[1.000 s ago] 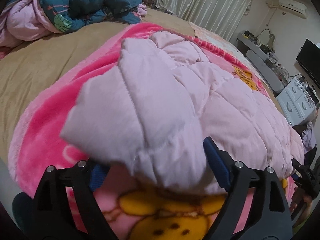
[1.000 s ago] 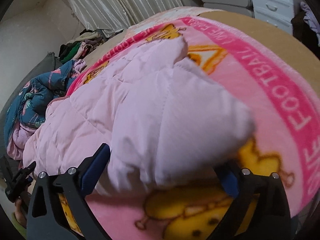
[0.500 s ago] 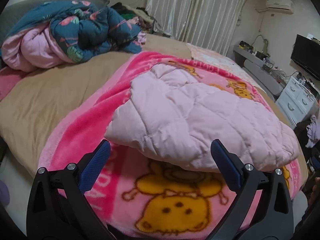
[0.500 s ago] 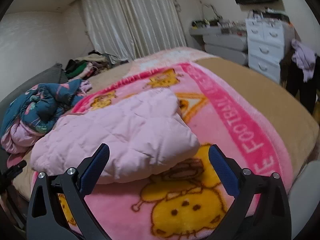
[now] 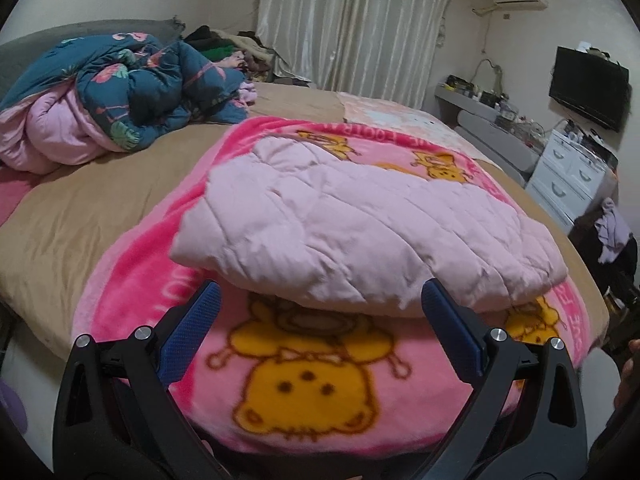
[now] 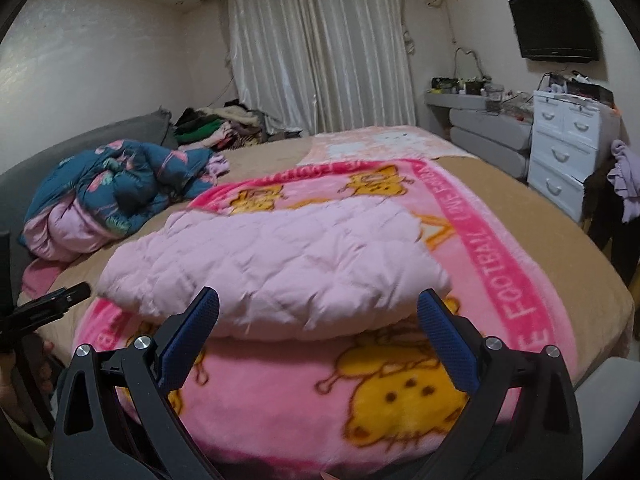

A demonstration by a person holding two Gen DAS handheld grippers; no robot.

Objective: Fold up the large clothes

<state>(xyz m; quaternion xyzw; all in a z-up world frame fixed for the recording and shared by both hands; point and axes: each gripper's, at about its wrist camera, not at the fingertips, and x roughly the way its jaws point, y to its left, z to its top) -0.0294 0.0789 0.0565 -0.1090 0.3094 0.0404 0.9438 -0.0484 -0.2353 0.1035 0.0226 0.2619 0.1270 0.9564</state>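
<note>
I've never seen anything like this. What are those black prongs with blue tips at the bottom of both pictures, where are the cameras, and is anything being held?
There is no robot here. A person holds a hand-held clamp in each hand, and each clamp carries a wide-angle camera looking forward along its two fingers. So one picture comes from the left gripper and the other from the right gripper; the blue parts are the grip pads.

Both look across a bed. On it lies a bright pink cartoon blanket, and on that rests a pale pink quilted garment, folded into a thick bundle. A crumpled blue flowered quilt sits further back.

Nothing is held: both grippers stand wide open, short of the garment, with only air between the pads.
</note>
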